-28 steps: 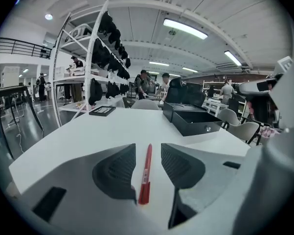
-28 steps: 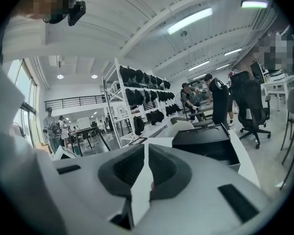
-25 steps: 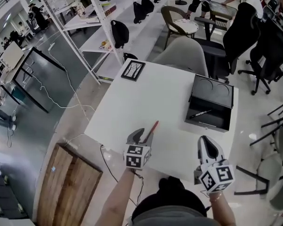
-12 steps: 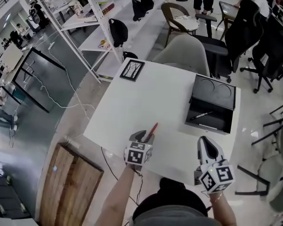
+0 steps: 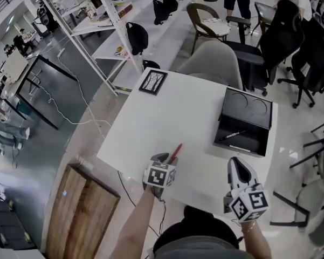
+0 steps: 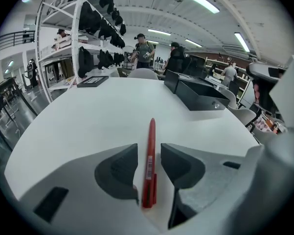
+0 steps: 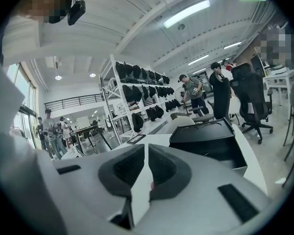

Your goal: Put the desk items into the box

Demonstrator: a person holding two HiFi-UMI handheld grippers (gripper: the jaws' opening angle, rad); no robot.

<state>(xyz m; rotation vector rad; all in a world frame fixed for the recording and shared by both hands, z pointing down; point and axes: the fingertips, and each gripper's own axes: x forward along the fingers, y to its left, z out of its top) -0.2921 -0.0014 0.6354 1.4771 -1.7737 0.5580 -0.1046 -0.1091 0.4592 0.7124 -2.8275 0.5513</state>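
A red pen (image 5: 175, 151) lies on the white table (image 5: 167, 112) near its front edge. My left gripper (image 5: 166, 158) is low over the pen's near end. In the left gripper view the red pen (image 6: 149, 151) lies lengthwise between the jaws of the left gripper (image 6: 149, 156), with a thin gap on each side. The black box (image 5: 254, 137) stands open at the table's right, lid up, and holds a black pen (image 5: 231, 136) and a white pen (image 5: 238, 149). My right gripper (image 5: 239, 167) hovers at the front right, shut and empty. The box (image 7: 205, 136) lies ahead of it.
A black picture frame (image 5: 152, 81) lies at the table's far left corner. A grey chair (image 5: 213, 63) stands behind the table and black office chairs (image 5: 307, 58) to the right. A wooden board (image 5: 83, 212) lies on the floor at the left, by white shelving (image 5: 97, 20).
The left gripper has edged a little to the right and forward along the pen. The right gripper has hardly moved.
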